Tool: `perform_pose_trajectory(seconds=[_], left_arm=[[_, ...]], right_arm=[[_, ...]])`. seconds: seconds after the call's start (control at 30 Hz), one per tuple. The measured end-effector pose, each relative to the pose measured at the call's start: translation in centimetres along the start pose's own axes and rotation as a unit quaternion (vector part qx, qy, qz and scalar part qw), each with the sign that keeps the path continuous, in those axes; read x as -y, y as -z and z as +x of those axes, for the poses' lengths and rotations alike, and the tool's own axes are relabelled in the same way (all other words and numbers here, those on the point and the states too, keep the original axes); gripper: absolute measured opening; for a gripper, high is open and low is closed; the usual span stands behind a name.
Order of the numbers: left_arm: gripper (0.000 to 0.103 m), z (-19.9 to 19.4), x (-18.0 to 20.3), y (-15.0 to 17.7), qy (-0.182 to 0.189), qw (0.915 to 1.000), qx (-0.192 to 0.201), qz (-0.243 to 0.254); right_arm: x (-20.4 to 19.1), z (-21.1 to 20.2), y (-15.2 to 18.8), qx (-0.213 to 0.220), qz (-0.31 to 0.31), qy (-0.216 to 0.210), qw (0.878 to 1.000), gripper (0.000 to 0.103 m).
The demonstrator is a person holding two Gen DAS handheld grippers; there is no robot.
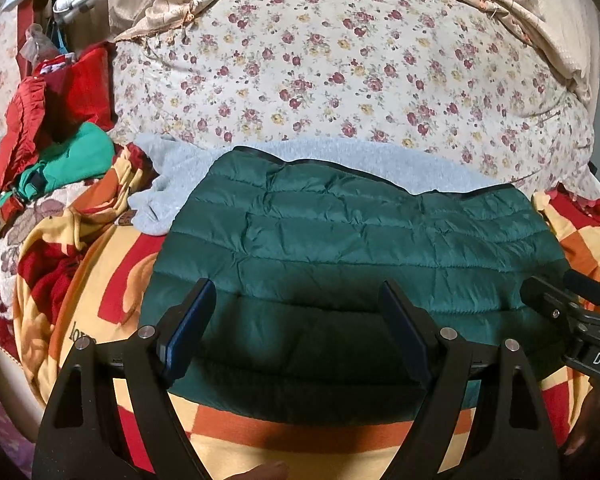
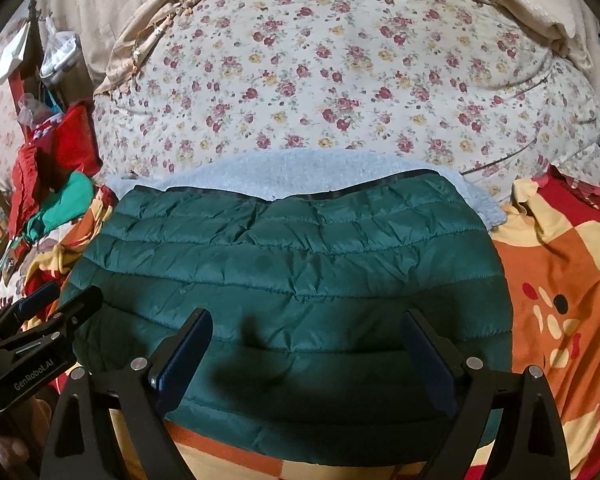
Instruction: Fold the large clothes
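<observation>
My left gripper (image 1: 296,320) stands wide at the bottom of its frame, nothing between its fingers. My right gripper (image 2: 306,344) is just as wide and holds nothing. Both hang over the near half of the dark green quilted jacket (image 1: 340,248), which lies flat in the centre on the orange and red checked blanket (image 2: 560,280). A pale grey fleece (image 2: 308,172) shows past its far edge, then the floral quilt (image 1: 340,60). Red and green clothes (image 1: 60,128) pile at the left.

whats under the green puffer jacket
A pale blue fleece shows past the green puffer jacket, both on a checked blanket. Anything else beneath is covered.
</observation>
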State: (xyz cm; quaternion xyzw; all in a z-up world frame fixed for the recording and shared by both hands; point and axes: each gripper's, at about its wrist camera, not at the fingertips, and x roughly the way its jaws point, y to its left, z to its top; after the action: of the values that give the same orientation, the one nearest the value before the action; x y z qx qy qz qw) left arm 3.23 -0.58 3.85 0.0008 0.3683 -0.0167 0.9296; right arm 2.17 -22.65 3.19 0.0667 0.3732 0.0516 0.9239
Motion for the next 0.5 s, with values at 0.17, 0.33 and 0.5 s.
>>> perform_pose_trajectory(seconds=[0.17, 0.33, 0.5], left_arm=[[0.084, 0.02, 0.03, 0.04, -0.001, 1.0, 0.0, 0.002], [0.084, 0.06, -0.07, 0.06, -0.001, 1.0, 0.0, 0.002], [0.084, 0.12, -0.07, 0.08, -0.001, 1.0, 0.0, 0.002]], right_arm=[[-0.15, 0.09, -0.04, -0.001, -0.005, 0.001, 1.0, 0.093], [-0.35, 0.19, -0.08, -0.002, -0.009, -0.001, 1.0, 0.093], [-0.49, 0.26, -0.04, -0.001, -0.008, -0.001, 1.0, 0.093]])
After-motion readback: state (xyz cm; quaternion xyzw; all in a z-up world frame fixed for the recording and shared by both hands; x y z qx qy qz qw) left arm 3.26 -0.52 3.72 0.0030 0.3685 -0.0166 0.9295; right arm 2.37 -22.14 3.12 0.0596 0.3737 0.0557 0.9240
